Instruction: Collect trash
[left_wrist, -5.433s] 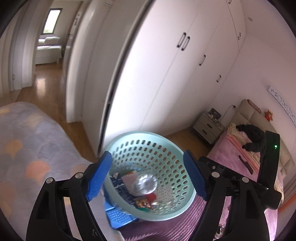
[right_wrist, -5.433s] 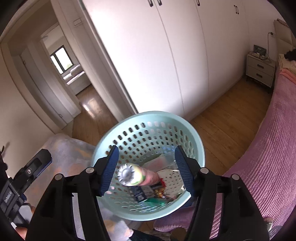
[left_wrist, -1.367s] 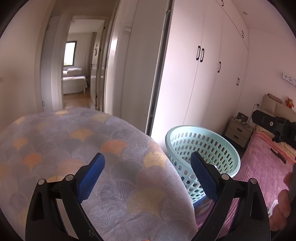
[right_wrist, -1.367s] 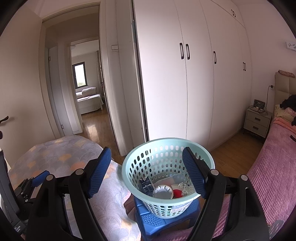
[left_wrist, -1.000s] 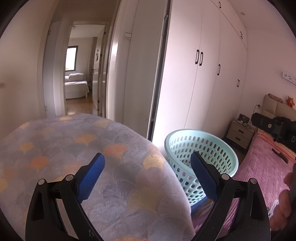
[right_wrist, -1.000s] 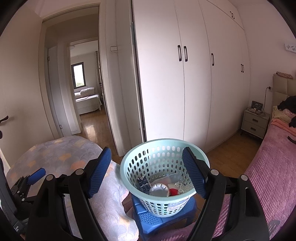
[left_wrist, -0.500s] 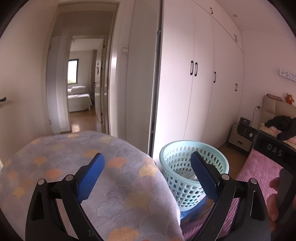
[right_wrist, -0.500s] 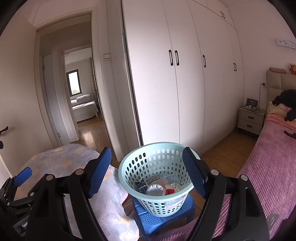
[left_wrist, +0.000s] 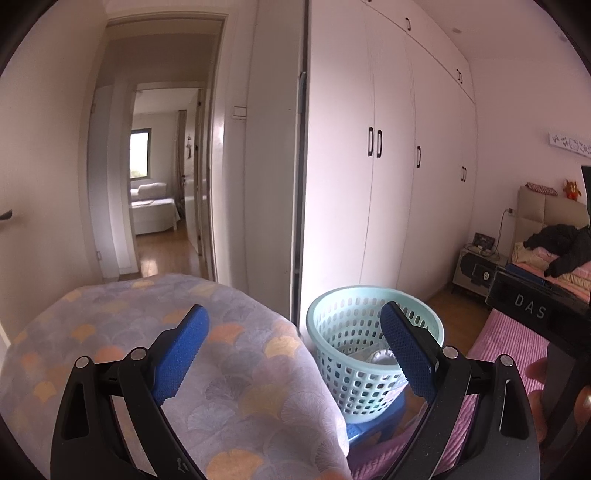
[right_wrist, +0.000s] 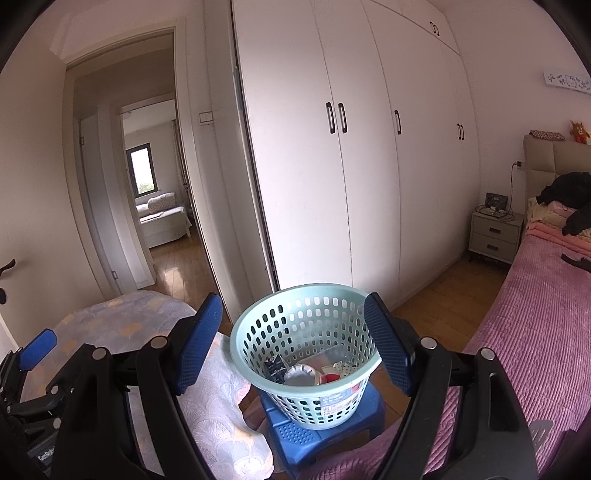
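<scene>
Pale mint plastic, full of oval holes: the laundry-style basket (right_wrist: 306, 350) stands upright on a small blue stool (right_wrist: 317, 428), between the patterned bedspread (left_wrist: 147, 354) and the pink bed (right_wrist: 535, 325). Down in its bottom lies the collected trash (right_wrist: 314, 373): a round silvery foil lid, a dark printed packet leaning against the wall, something red, and a scrap of spotted white wrapper. More I cannot make out through the holes.

Five seconds back both tools were right over the basket's mouth, the right one with a foil-ended tube between its pads. Since then both have drawn away and up, and the tube has left the pads. The basket now sits lower and farther off in each view.

The left gripper (left_wrist: 293, 350) hangs over the bedspread edge with its blue pads spread wide, gripping nothing. The right gripper (right_wrist: 293, 341) is likewise wide apart and empty, framing the basket without touching it. White wardrobe doors (right_wrist: 332, 177) stand behind.
</scene>
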